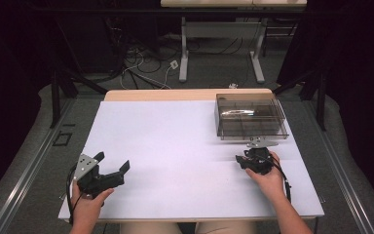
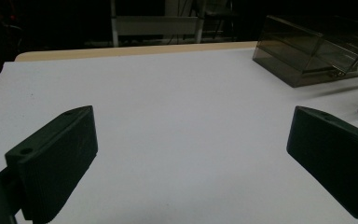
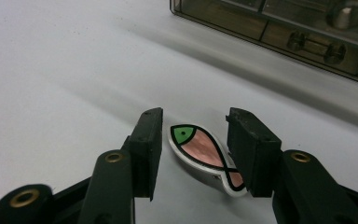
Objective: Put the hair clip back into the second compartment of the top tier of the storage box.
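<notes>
Tongs (image 2: 191, 158) wide apart over white table (image 2: 177, 116); smoky box (image 2: 307, 58) far right, contents unclear.

- No readable text, labels, brands or numbers anywhere.
- Only marking: fish-shaped token (image 3: 205, 156), pink body, green head, black outline, no lettering.
- Tinted plastic box (image 1: 250, 117): no legible label.

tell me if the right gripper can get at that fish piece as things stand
Probably yes. The right gripper has its jaws open on either side of the fish piece, which lies flat on the white table. Nothing sits between them; the smoky plastic box stands farther off.
</notes>
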The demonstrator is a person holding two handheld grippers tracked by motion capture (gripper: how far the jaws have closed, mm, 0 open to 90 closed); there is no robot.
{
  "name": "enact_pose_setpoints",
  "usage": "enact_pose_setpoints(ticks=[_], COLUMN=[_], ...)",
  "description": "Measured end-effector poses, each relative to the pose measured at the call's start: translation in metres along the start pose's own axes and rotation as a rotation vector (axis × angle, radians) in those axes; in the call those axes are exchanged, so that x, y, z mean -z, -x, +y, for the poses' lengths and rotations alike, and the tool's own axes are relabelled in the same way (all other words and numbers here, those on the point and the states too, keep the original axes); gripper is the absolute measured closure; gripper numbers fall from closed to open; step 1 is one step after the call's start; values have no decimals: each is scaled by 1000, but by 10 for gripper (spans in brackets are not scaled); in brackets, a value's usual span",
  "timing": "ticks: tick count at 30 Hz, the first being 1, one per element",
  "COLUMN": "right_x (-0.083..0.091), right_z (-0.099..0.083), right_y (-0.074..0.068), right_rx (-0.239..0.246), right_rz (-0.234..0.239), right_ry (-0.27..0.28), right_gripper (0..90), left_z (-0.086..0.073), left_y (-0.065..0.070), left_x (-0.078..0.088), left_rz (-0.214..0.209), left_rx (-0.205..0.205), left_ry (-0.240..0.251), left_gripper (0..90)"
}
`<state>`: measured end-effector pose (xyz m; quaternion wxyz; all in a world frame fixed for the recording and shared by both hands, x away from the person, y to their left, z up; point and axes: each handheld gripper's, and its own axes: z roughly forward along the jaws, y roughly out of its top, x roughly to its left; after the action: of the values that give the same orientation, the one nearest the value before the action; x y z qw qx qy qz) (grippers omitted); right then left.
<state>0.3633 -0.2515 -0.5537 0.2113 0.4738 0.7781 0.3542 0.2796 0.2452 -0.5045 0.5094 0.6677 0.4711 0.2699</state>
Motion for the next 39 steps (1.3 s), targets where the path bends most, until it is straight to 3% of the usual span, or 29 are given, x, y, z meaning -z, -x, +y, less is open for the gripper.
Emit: enact_pose_setpoints(ticks=[18,26,31,33,35,39], right_x=[-6,-6,-4,-2,-1,0], right_z=[-4,-4,-4,-3,-3,-3], right_y=[3,3,3,4,6,5], right_rx=[7,-18,-65,-84,-105,-84], right_rz=[8,5,12,12,21,20], right_ry=[-33,-34,-31,-21,-25,-21], right_gripper=[616,670,698,771,777,809], left_z=[0,0,0,0,0,0], left_y=[0,0,0,0,0,0], left_x=[-1,-1,-2,-2,-2,-2], left_rz=[2,3,4,5,6,7], left_rx=[1,-2,-3,-3,-3,-3], left_ry=[-3,-5,-6,-6,-7,-7], left_gripper=[20,22,23,23,23,24])
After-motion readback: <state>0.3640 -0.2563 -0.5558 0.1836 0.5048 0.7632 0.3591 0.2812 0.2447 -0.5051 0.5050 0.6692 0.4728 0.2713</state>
